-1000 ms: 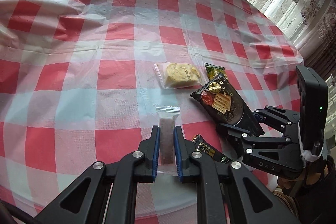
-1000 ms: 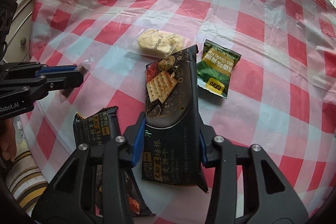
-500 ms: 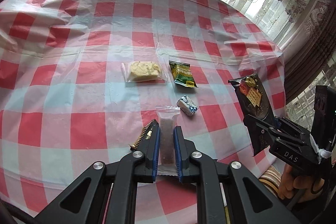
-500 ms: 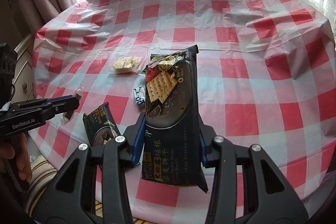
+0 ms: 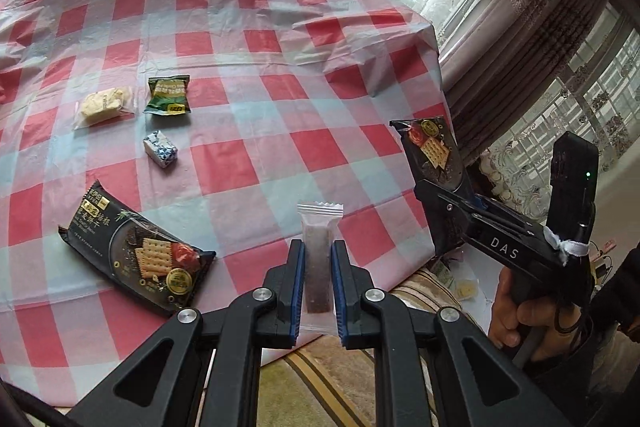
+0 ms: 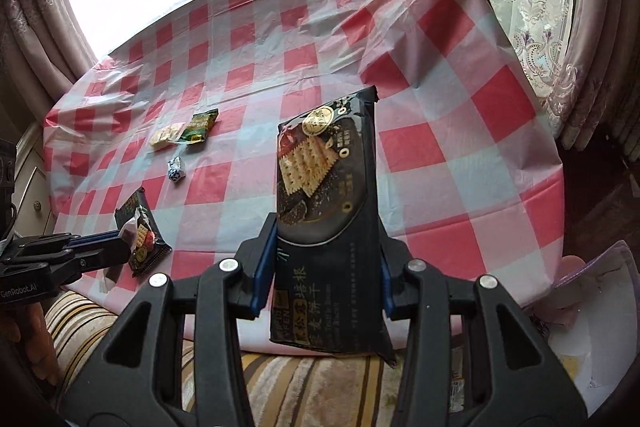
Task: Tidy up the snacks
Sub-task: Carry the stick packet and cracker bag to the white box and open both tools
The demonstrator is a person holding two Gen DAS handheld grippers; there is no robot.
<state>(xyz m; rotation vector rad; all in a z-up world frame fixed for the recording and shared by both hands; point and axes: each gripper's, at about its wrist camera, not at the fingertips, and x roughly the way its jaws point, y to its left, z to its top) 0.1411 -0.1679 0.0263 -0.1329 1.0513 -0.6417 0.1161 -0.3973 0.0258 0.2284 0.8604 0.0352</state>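
The left gripper point(image 5: 318, 287) pinches a clear-wrapped brown bar point(image 5: 318, 259) between its blue pads, right over the near edge of the checked tablecloth point(image 5: 260, 67). The right gripper point(image 6: 320, 267) clamps a dark cracker pack point(image 6: 326, 211) upright, also at the near edge, by the cloth's right corner. Ahead and left of both jaws lie a second cracker pack point(image 5: 136, 255), a small blue-white sweet point(image 5: 160, 148), a green packet point(image 5: 168, 95) and a pale biscuit bag point(image 5: 102, 105). Straight ahead and rightward the cloth lies bare.
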